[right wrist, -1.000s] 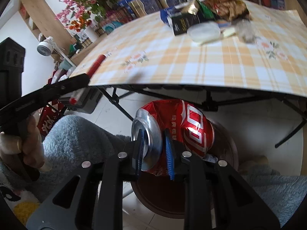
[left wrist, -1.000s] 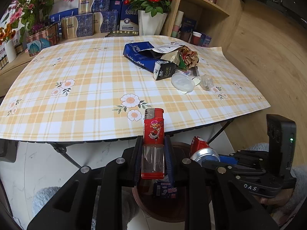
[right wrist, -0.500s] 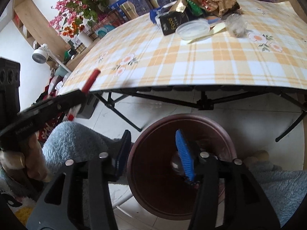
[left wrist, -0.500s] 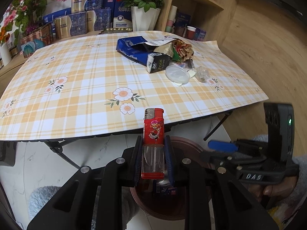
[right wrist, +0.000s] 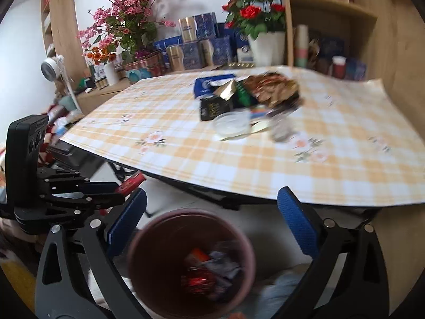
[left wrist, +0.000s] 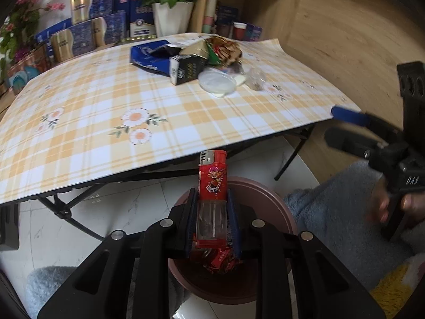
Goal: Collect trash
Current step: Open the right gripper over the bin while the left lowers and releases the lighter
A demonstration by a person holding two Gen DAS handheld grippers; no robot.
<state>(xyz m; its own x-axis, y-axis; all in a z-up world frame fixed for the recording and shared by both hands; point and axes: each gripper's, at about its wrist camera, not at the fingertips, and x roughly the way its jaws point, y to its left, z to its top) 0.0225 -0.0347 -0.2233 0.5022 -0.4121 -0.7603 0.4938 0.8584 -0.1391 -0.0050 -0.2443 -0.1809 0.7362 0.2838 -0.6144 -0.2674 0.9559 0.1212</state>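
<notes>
lighter (left wrist: 212,186): red, clear lower body, upright, above bin
bin (right wrist: 148,242): round, maroon, on floor by table edge, wrappers and red scraps inside
table trash (left wrist: 186,61): blue and black boxes, foil wrappers, clear lid, clustered far side

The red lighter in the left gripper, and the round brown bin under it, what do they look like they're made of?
The red lighter, clamped in the left gripper, looks like plastic: a see-through lower tank, a glossy printed red sleeve, and a silvery, probably metal, cap. The round brown bin seems to be smooth moulded plastic with a dull sheen, though that is uncertain.
</notes>
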